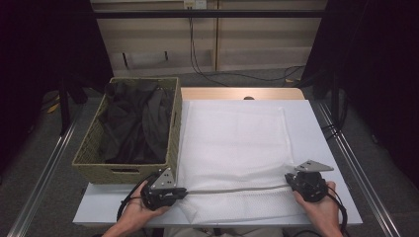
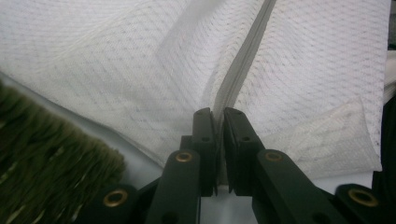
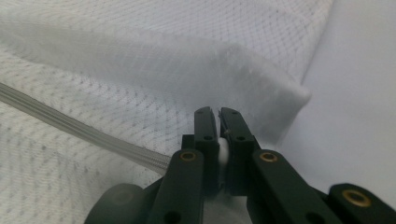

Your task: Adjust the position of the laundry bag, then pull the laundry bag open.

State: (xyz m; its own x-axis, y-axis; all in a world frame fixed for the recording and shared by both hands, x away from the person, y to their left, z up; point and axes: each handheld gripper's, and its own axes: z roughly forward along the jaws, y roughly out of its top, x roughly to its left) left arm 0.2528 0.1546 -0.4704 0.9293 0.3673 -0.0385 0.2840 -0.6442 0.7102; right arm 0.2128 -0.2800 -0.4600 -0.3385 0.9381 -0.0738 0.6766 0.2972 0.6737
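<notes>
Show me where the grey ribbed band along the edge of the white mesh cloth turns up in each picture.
High view: the grey ribbed band runs level between the left gripper and the right gripper, low in the picture.
Left gripper view: it rises from the shut jaws toward the top.
Right gripper view: it slants in from the left edge.
Shared landmark: the white mesh cloth.

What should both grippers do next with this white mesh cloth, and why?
Probably lift and carry the pinched edge away from the person, to fold it. The left gripper and right gripper are each shut on the white mesh cloth, its grey band taut between them.
</notes>
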